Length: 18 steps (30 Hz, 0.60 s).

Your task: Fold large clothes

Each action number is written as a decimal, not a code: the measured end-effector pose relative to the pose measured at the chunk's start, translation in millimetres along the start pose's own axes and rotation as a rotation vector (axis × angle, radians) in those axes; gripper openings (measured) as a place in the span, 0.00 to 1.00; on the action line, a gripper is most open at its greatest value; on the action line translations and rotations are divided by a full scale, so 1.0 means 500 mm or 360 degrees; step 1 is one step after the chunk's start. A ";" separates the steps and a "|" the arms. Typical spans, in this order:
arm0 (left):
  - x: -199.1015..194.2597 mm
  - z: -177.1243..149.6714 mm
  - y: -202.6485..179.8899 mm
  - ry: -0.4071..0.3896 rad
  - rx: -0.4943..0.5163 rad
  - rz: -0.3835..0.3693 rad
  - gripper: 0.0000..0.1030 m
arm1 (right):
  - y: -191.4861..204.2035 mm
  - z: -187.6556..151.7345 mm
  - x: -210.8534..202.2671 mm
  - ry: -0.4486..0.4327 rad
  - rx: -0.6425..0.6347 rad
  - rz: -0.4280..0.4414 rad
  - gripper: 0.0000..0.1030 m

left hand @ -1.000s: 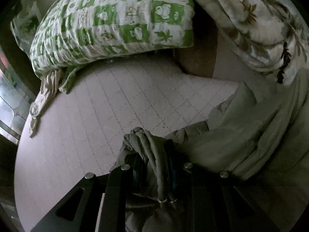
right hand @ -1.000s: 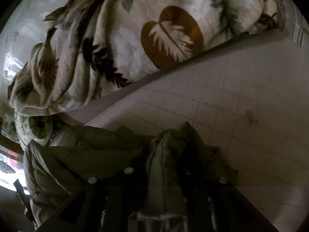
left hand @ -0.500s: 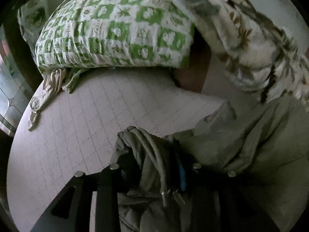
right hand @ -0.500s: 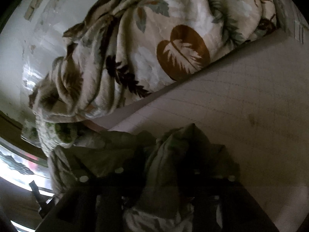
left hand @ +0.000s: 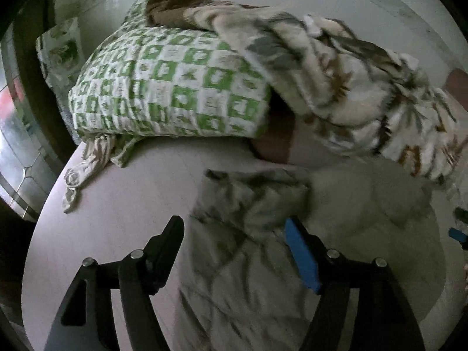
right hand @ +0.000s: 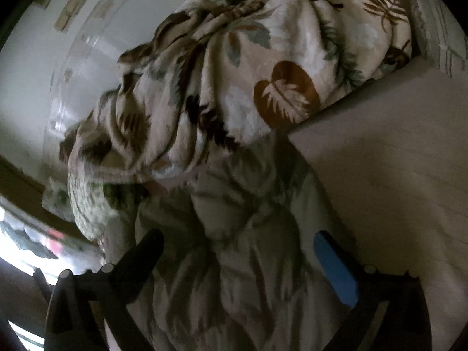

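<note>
Pale grey-green quilted padded jacket (left hand: 263,263) lies rumpled on bed (left hand: 122,204), below leaf-print blanket (right hand: 234,73). Soft, bulky, prob light; grab at hem/edge. Left gripper (left hand: 234,234) & right gripper (right hand: 237,245): fingers spread wide, holding nothing.

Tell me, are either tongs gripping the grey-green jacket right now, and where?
Nothing is held. Left tongs and right tongs are both open over the jacket lying on the bed.
</note>
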State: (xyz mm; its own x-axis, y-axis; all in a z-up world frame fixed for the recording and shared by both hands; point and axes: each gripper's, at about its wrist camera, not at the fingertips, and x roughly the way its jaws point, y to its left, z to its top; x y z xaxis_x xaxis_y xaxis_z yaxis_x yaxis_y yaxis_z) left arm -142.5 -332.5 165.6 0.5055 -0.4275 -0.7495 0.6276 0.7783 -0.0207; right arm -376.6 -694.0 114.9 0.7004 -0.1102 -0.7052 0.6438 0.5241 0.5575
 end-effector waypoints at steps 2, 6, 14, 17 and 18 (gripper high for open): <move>-0.016 -0.019 -0.029 0.0007 0.0038 -0.0046 0.71 | 0.029 -0.035 -0.001 0.0059 -0.0136 -0.0080 1.00; -0.019 -0.060 -0.103 0.0060 0.0169 -0.0117 0.71 | 0.090 -0.103 0.007 0.0133 -0.0411 -0.0191 1.00; 0.062 -0.088 -0.188 0.0212 0.0290 0.0019 0.71 | 0.126 -0.140 0.065 0.0217 -0.0527 -0.0374 1.00; 0.132 -0.108 -0.199 0.0320 0.0380 0.0169 0.80 | 0.088 -0.147 0.120 0.0305 -0.0537 -0.0539 1.00; 0.149 -0.114 -0.203 0.0335 0.0414 0.0208 0.84 | 0.075 -0.148 0.138 0.0337 -0.0530 -0.0534 1.00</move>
State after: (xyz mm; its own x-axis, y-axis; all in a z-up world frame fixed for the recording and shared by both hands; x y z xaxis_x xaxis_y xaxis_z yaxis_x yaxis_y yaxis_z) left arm -202.4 -417.3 74.2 0.4753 -0.2067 -0.8552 0.7090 0.6656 0.2331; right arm -327.1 -619.3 54.8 0.3723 -0.1626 -0.9138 0.6651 0.7335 0.1404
